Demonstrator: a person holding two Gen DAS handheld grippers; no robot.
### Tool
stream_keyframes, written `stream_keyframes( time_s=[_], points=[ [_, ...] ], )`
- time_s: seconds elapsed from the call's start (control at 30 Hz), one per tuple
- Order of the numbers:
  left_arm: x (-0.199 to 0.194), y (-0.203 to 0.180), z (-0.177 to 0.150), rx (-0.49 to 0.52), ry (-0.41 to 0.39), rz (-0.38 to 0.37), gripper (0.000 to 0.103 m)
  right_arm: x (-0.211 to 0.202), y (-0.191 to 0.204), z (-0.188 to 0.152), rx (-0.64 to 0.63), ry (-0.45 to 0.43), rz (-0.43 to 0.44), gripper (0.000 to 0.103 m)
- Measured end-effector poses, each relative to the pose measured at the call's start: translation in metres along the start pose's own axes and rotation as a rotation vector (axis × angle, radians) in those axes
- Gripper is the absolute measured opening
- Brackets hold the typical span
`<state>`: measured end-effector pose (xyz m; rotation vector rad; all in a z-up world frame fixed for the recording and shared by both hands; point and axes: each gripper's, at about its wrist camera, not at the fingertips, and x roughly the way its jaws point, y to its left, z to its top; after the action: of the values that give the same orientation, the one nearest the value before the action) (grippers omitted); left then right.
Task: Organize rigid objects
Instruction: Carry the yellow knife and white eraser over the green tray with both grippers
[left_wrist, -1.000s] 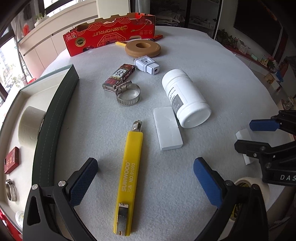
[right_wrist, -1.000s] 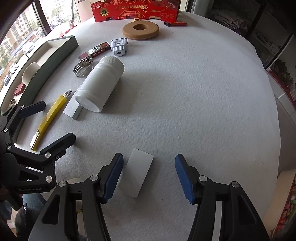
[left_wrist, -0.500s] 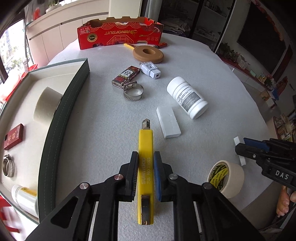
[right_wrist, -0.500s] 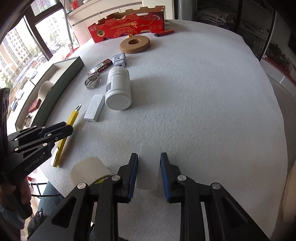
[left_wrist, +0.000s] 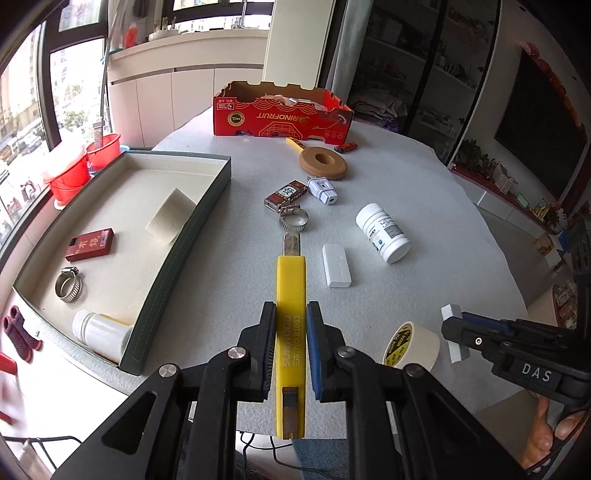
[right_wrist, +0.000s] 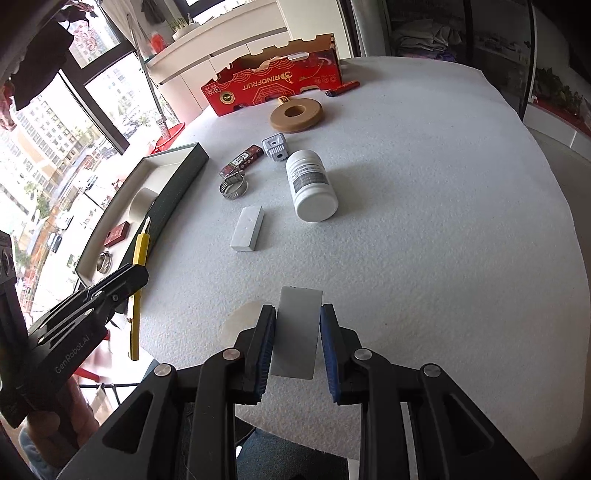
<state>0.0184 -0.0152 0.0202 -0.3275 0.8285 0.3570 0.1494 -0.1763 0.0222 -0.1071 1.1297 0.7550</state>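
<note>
Left wrist view
Left gripper (left_wrist: 291, 334): you have it clamped on the yellow utility knife (left_wrist: 290, 328), pads on the two long sides about mid-body, lifted above the table (left_wrist: 424, 192).
Knife handling: stiff, light, smooth plastic, so it can slide lengthwise. The bare blade tip (left_wrist: 291, 243) points away from you; keep hold on the casing, never the metal end.
Tray (left_wrist: 177, 258): it sits at the table's left edge and already holds a hose clamp (left_wrist: 68, 285), a red box (left_wrist: 89, 244), a white bottle (left_wrist: 99, 334) and a pale roll.
Tape roll (left_wrist: 412, 345): near the table's front edge, just right of your knife.

Right wrist view
Right gripper (right_wrist: 297, 341): you are holding the white flat block (right_wrist: 297, 328) by its two long edges, above the table's front edge.
Block handling: rigid, light, slick faces; I judge the grip at mid-length sound, though it can pivot if you swing fast.
Bottle (right_wrist: 311, 184): it lies on its side mid-table and will likely roll; take it across the body.
</note>
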Motion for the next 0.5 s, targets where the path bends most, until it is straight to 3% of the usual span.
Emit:
stream_keyframes(
  time_s=[0.5],
  points=[
    [-0.041, 0.031, -0.009, -0.062, -0.117, 0.096, 0.017, -0.003, 0.057, -0.001, -0.077, -0.024, 0.089, 0.026]
  ],
)
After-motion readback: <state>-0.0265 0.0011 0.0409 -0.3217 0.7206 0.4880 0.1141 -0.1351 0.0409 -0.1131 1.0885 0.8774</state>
